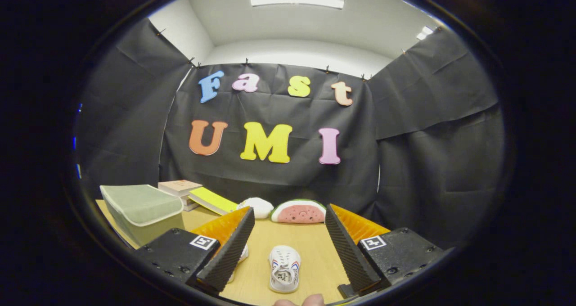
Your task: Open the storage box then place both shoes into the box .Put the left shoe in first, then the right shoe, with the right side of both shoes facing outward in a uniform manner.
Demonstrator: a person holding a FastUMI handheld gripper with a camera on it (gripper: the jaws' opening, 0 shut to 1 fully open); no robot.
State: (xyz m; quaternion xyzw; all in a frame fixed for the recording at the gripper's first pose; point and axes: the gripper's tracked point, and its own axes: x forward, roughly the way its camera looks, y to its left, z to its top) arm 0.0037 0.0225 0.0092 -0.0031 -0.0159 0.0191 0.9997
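While hovering above the wooden table (310,247), gripper (288,247) spread wide, nothing held. One white shoe (284,268) flat on table between fingers, sole down, in clear sight. Second shoe (243,254) mostly hidden behind left finger; cannot tell which is left or right. Judged light, soft canvas upper over stiffer sole; best pinched across heel collar or side walls, not laces. Storage box (139,209) far left on table, translucent, pale lid on and shut; contents not readable, looks empty. Books (180,188), watermelon plush (299,212) and white plush (257,206) along far edge. Fingertips (297,302) at near edge.
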